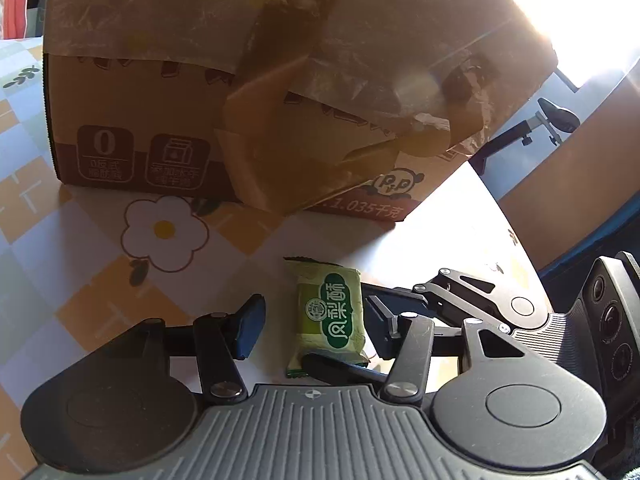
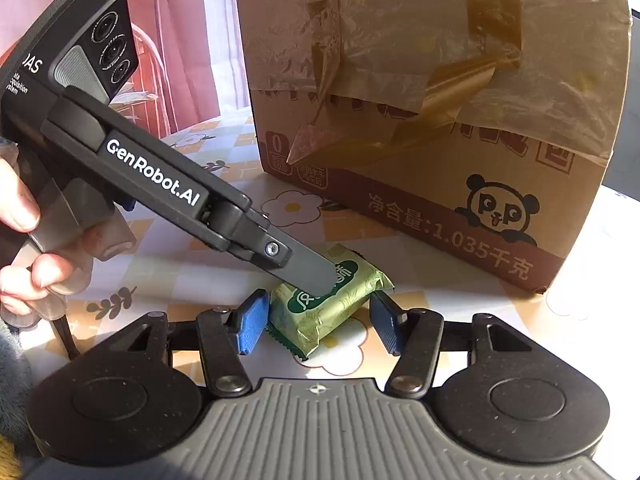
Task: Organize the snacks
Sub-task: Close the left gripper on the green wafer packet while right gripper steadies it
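Snack packet (image 1: 330, 312), green-wrapped, lies flat on your flower-print tablecloth (image 1: 92, 280), just in front of the taped cardboard box (image 1: 140, 120). Your left gripper (image 1: 312, 318) straddles it with jaws partly open, its pads beside the wrapper and not pressing on it. Your right gripper (image 2: 318, 316) straddles the same packet, also partly open; its left pad sits right at the wrapper's edge, the right pad apart. Neither has hold of it.

Hard sunlight is pouring in from the upper right, blowing out that corner above the cardboard box (image 1: 280, 80) and hazing its tape. The tablecloth (image 2: 168, 264) is catching crisp shadows. Fisheye bending is curving every edge; corners are darkening.
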{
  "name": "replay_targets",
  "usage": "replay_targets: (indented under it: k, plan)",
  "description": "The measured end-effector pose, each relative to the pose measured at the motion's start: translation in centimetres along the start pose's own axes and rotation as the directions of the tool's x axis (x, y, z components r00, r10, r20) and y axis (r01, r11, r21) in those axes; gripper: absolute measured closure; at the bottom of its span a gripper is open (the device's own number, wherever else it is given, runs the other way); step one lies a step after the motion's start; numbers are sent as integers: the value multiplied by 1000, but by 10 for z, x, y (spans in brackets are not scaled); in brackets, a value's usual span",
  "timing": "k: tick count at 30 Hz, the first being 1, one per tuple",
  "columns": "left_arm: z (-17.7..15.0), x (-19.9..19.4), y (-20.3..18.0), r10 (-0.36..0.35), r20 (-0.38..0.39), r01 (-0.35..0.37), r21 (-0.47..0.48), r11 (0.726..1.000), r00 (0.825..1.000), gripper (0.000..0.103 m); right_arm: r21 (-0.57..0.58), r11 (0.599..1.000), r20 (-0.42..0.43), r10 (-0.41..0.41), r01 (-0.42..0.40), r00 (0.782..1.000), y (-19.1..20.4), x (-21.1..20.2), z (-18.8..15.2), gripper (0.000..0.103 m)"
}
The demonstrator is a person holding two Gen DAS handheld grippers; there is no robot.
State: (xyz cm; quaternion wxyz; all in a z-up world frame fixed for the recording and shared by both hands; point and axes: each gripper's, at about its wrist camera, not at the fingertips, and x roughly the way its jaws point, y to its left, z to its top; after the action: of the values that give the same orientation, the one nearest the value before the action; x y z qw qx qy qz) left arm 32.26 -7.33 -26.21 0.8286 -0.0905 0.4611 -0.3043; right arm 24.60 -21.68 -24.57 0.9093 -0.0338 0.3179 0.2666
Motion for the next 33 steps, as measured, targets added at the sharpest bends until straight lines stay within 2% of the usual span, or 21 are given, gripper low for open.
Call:
replay_targets:
  k: [3,6,9,16,20,28,33]
  plan:
    - [-1,3,-3,-5,3,5,7,1000,1000,47,4,1000,5,6,-6,1000,-1,-2,-2,44]
    - [2,7,-12,37,-4,-36,55,998,999,61,-15,1000,3,6,-6,1000,3,-2,-1,42]
    - [-2,6,-12,16,-14,-15,48,999,1000,67,-34,999,1,8,-8,1000,7,0,-2,42]
    - [-8,4,-14,21,-12,-21,15,1000,1000,68,1,999,14,36,-36,999,3,-3,-3,51]
    - [-8,-1,-18,13,-7,-13,13,1000,1000,70,-11,1000,25,1,-1,1000,11,-11,-1,56]
    - [2,-27,-37,-43,80,37,73,997,996,70,-26,997,114,-65,68,991,20,-44,16,59]
    - [12,-52,-48,-77,168,56,126,990,983,70,-73,991,176,-98,113,979,27,-62,34,59]
